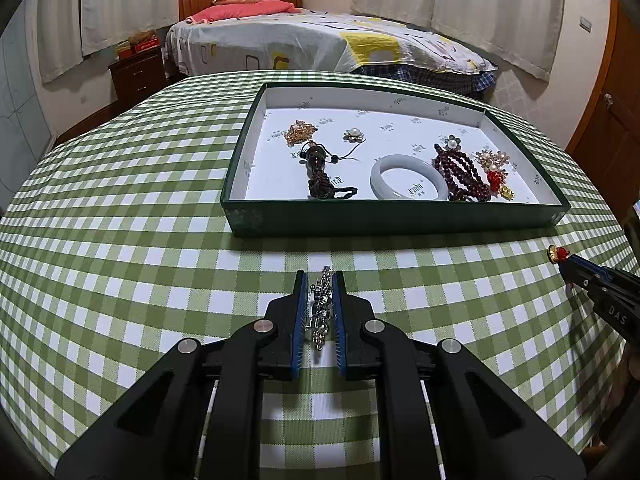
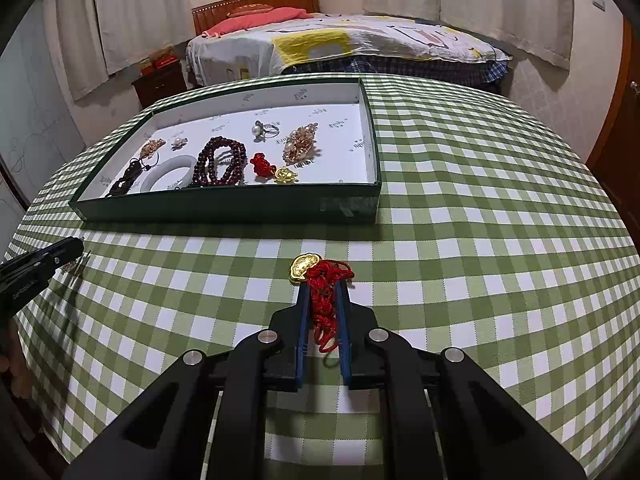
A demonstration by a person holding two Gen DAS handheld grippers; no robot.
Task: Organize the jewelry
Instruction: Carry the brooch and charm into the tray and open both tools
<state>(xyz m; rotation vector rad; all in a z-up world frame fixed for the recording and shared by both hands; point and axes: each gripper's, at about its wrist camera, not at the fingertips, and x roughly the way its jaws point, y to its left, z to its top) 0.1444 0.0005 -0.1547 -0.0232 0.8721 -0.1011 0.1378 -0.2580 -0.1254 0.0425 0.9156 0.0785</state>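
My left gripper (image 1: 319, 280) is shut on a silver chain bracelet (image 1: 322, 306), held over the checked cloth in front of the green tray (image 1: 394, 222). My right gripper (image 2: 323, 286) is shut on a red cord charm (image 2: 326, 302) with a gold pendant (image 2: 301, 270) sticking out past the tips, right of the tray (image 2: 228, 210). The tray holds a white bangle (image 1: 408, 178), dark red beads (image 1: 460, 172), a dark tassel pendant (image 1: 318, 168), a gold piece (image 1: 298, 132), pearl pieces (image 1: 352, 135) and another red and gold charm (image 1: 498, 182). The right gripper shows at the left wrist view's right edge (image 1: 560, 258).
The round table carries a green and white checked cloth (image 1: 120, 260). Behind it stands a bed (image 1: 320, 40) with a nightstand (image 1: 136, 74) on the left, curtains behind, and a wooden door (image 1: 612, 120) on the right. The left gripper's tip (image 2: 74, 250) shows at the right wrist view's left edge.
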